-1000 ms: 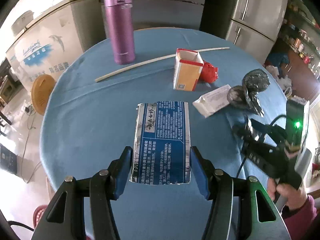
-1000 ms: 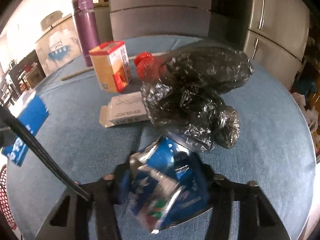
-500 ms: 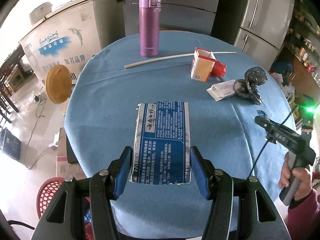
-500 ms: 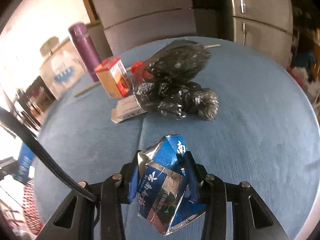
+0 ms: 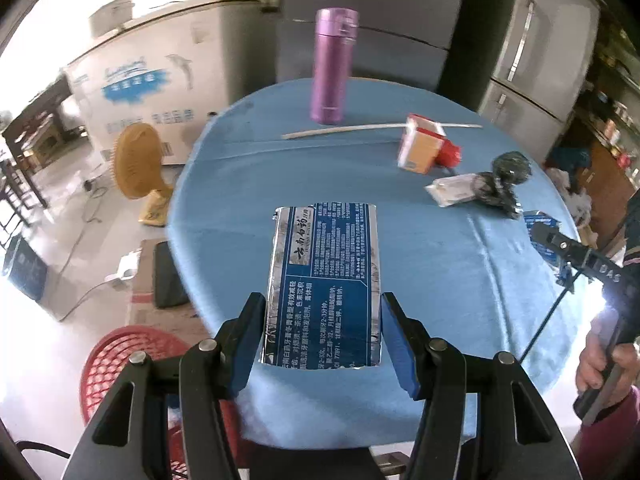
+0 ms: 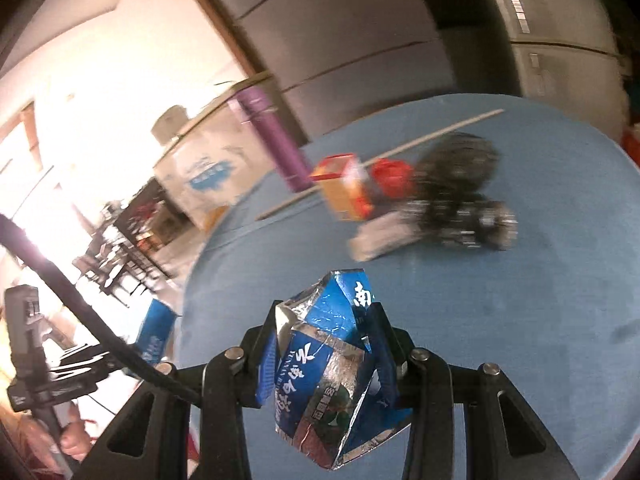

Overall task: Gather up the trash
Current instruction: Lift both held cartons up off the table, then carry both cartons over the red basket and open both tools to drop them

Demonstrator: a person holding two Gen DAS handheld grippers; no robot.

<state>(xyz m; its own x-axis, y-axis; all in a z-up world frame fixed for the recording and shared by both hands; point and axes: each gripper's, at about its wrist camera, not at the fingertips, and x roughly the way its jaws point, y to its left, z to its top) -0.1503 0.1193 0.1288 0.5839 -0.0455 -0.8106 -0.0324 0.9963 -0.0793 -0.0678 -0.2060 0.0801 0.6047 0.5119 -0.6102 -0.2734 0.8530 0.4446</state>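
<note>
Foil-backed flat carton (image 5: 324,284) clamped by left gripper (image 5: 323,340); right gripper (image 6: 325,360) grips crumpled carton (image 6: 326,364), table clutter blurred

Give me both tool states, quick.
Left tool: closed on the flat blue box.
Right tool: closed on the crumpled blue carton.

In the right wrist view motion blur smeared the far table: the black plastic bag (image 6: 460,184), the white packet (image 6: 380,236) beneath it and the orange carton (image 6: 340,192) had no readable detail. The crushed blue box (image 6: 332,376) hid the inner faces of the right gripper (image 6: 326,356). In the left wrist view the red basket (image 5: 120,364) was partly covered by the left gripper (image 5: 320,344), and the flattened blue box (image 5: 324,284) concealed the tablecloth (image 5: 248,184) beneath it.
</note>
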